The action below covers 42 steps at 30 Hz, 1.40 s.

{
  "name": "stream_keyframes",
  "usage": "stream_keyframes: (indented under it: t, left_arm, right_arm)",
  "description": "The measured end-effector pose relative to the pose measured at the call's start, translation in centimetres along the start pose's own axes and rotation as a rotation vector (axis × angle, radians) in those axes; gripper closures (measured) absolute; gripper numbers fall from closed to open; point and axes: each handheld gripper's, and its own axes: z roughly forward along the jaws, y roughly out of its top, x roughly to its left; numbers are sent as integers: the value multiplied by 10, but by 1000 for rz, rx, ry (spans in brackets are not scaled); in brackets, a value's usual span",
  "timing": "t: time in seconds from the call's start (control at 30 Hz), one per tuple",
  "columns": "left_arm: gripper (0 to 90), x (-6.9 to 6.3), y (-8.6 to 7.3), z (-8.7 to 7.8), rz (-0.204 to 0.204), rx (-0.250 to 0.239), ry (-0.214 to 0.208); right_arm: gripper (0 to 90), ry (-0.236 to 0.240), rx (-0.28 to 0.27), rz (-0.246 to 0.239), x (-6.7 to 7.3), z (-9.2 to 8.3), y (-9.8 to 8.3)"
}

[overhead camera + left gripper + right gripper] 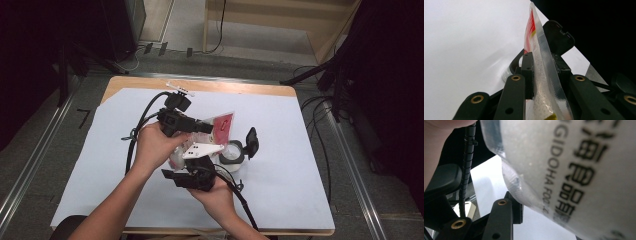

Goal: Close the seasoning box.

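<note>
Pouch [574, 170] print blurred, cut off

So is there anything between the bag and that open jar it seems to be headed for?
Nothing visible. The bag is pinched in the left gripper and also gripped low down by the right gripper, tilted over the table. The jar sits just beside it with its black lid flipped back, mouth uncovered.
</note>
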Motion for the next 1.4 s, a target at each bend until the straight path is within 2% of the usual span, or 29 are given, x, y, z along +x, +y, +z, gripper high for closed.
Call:
stream_keyframes:
  t: [0.9, 1.4]
  left_arm:
    - [742, -2, 0, 1, 15, -3, -2]
    - [725, -2, 0, 1, 10, -5, -12]
  right_arm:
    - [631, 4, -1, 16, 2, -1, 1]
    - [631, 7, -2, 26, 2, -2, 1]
